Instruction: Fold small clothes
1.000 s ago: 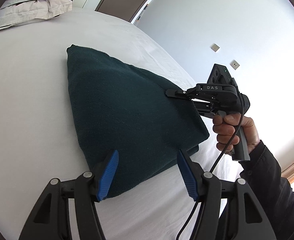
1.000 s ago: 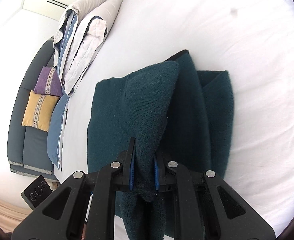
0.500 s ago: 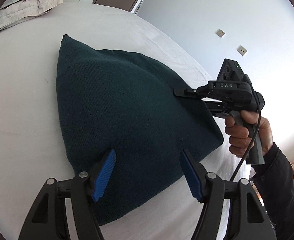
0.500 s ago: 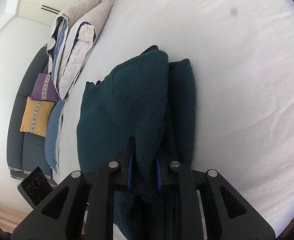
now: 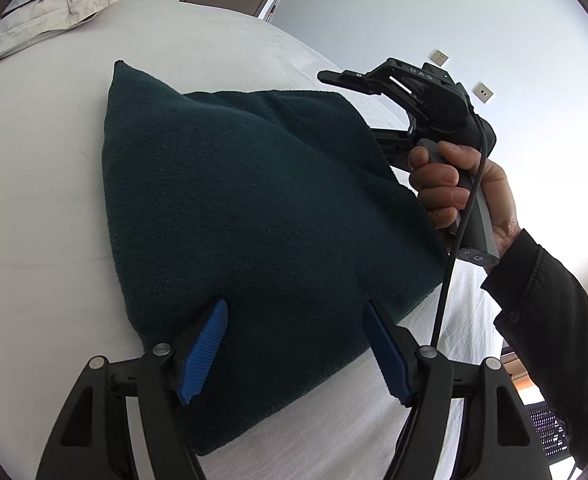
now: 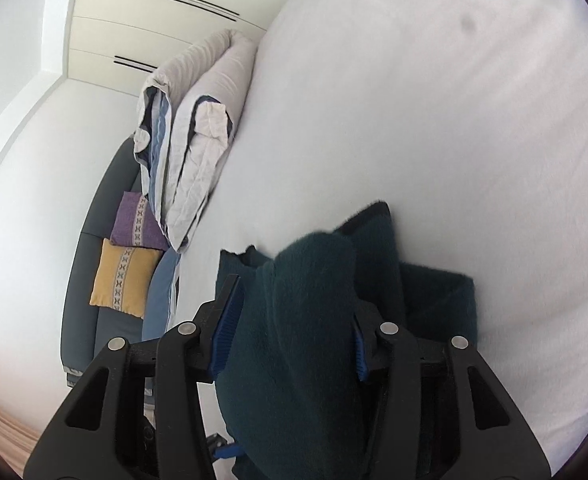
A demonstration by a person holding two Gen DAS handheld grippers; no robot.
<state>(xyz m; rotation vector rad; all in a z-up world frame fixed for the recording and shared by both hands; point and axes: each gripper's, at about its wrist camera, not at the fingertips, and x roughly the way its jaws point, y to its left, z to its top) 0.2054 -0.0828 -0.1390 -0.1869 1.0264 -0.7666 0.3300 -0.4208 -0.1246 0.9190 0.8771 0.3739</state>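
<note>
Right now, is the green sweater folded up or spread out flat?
Folded. The dark green sweater lies doubled into a thick wedge on the white bed, and the right wrist view shows stacked layers.

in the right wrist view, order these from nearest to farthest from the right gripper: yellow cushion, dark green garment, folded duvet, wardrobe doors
1. dark green garment: between the right gripper jaws, which have just been opening.
2. yellow cushion: to the left, on the grey sofa.
3. folded duvet: above the cushion, along the bed's edge.
4. wardrobe doors: top left, at the far wall.
</note>
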